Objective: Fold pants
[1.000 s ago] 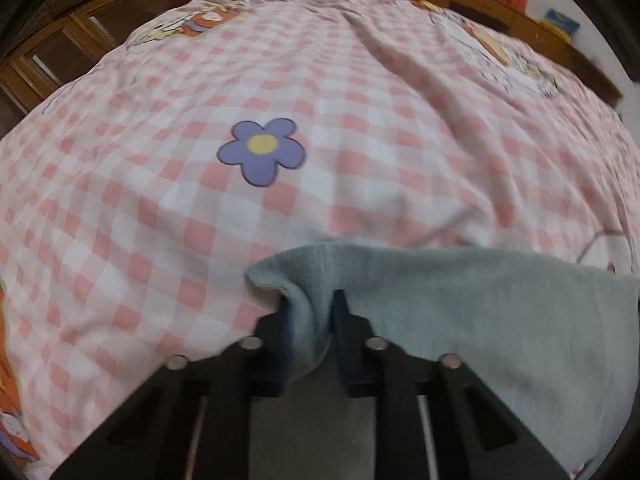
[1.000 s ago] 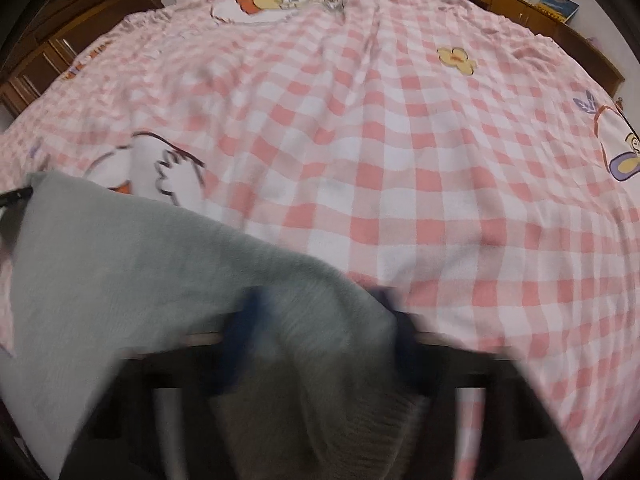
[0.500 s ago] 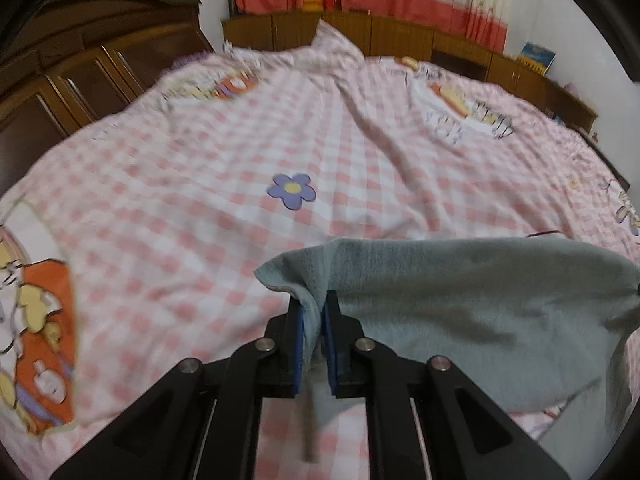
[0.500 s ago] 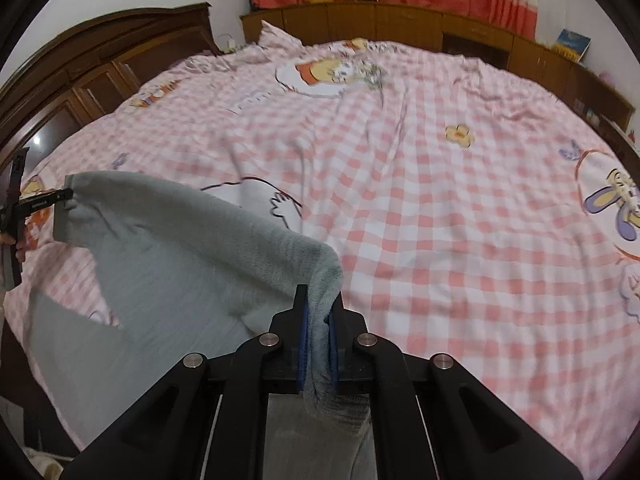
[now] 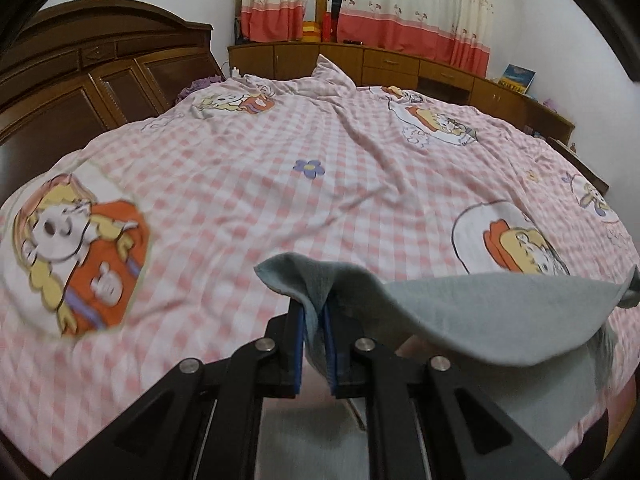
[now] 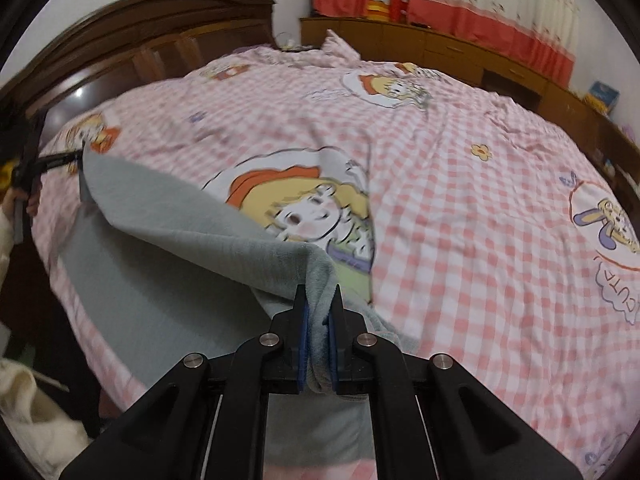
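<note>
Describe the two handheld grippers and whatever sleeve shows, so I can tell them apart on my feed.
Both look alike: the left gripper and right gripper have matte black angular linkage arms with silver rivets and blue-lined jaws. A cream sleeve shows at the right view's left edge. No cables or markings are visible.

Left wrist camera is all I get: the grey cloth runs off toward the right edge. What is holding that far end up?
Observer: A second tool, the right gripper, is shut on another corner of the grey pants.
Visitor: Is the cloth pulled tight between the two?
Observer: No. In the right wrist view the top edge sags between them, and the rest seems to hang in a loose sheet over the near side of the bedcover.
Visitor: Who is holding my gripper?
Observer: A hand holds the left gripper at that view's left edge, with cream clothing below it.
</note>
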A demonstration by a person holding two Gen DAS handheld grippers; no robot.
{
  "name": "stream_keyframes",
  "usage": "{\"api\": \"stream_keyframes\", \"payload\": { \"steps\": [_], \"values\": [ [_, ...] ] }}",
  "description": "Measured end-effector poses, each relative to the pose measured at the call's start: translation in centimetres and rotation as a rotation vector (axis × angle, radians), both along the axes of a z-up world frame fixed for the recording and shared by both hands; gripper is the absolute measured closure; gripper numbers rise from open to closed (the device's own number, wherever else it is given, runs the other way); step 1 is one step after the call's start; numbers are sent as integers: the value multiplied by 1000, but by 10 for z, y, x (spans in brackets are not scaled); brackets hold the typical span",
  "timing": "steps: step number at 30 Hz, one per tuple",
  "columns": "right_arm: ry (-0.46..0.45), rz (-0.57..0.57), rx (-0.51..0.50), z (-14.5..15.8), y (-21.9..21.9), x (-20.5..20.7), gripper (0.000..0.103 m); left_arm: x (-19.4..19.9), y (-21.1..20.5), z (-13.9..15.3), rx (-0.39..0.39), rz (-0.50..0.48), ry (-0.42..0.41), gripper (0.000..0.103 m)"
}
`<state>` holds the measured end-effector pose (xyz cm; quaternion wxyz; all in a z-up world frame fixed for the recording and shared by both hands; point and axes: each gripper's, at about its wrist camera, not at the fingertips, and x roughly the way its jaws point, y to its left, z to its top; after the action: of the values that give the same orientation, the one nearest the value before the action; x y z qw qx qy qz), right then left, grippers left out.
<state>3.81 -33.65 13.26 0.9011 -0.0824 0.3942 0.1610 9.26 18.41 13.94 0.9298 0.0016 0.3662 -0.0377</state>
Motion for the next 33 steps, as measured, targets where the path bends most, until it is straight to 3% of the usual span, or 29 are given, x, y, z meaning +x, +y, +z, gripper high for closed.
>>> {"api": "stream_keyframes", "payload": {
  "steps": [6, 15, 19, 25, 28, 33],
  "values": [
    [-10, 68, -101, -9, 18, -39, 95, -46, 3, -15, -16, -15, 10, 94],
    [-5, 43, -95, -26, 5, -68, 95, -98, 7, -47, -8, 10, 54, 94],
    [51, 3, -90, -55, -2, -70, 95, -112, 2, -70, 18, 14, 76, 94],
    [99, -16, -126, -93, 2, -72, 95, -120, 9, -96, -16, 65, 133, 95],
    [108, -42, -121, -97, 1, -71, 94, -123, 19, -100, -41, 100, 136, 95],
    [107, -87, -155, -98, 3, -74, 83, -132, 30, -103, -67, 119, 150, 95]
  ]
}}
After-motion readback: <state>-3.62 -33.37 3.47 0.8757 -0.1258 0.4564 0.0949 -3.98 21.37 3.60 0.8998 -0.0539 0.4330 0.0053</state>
